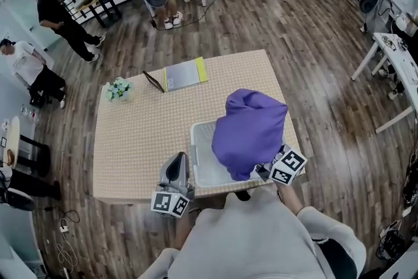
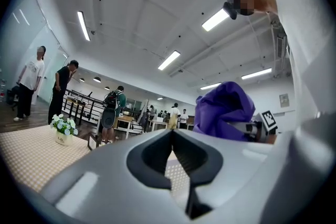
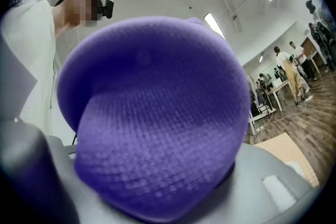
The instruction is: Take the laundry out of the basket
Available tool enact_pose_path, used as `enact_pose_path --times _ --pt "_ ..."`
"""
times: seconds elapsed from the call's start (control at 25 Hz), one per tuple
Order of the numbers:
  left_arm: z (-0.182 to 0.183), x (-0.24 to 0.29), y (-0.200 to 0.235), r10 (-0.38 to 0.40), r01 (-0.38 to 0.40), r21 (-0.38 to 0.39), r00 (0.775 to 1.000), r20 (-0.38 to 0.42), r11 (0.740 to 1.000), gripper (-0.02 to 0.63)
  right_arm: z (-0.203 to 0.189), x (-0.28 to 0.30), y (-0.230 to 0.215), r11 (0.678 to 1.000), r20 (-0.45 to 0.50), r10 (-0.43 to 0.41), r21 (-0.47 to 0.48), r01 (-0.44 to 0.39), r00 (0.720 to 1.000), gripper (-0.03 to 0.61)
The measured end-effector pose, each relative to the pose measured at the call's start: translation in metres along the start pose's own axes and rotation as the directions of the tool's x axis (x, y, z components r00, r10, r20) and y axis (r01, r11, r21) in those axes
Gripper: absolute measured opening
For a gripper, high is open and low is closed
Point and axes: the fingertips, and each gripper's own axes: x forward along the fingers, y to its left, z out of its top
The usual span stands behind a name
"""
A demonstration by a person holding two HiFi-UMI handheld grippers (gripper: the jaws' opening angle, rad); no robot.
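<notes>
Flowers (image 1: pixel 119 89) in a small pot, far left of counter (image 1: pixel 130 140). Left tool (image 1: pixel 177 161) — jaws together, nothing between them, at the near counter edge just left of white basket (image 1: pixel 195 152). Purple garment (image 1: pixel 251 131) — bunched, raised over the basket's right half. Right tool (image 1: pixel 266 171), jaws part-way apart, clamped on the garment.

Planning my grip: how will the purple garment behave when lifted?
Probably floppy: the garment hangs in loose folds over the basket. Likely light: the right gripper alone holds it. Its knit weave should resist slipping.
</notes>
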Motion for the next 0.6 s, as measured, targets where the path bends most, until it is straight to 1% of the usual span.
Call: enact_pose_path --times 0.2,0.4,0.6 --pt "0.007 -0.05 -0.011 -0.004 0.004 -0.005 0.999 0.04 1.0 0.011 0.035 -0.024 0.05 0.998 0.077 0.008 -0.064 -0.003 0.997 0.231" --pt "0.007 -0.102 -0.035 -0.019 0.02 -0.02 0.997 0.069 1.0 0.011 0.048 -0.063 0.093 0.988 0.12 -0.035 -0.147 0.052 0.992 0.232" --pt "0.007 -0.142 -0.068 -0.047 0.049 -0.026 0.996 0.078 0.998 0.011 0.076 -0.103 0.128 0.978 0.178 -0.036 -0.195 0.071 0.983 0.232"
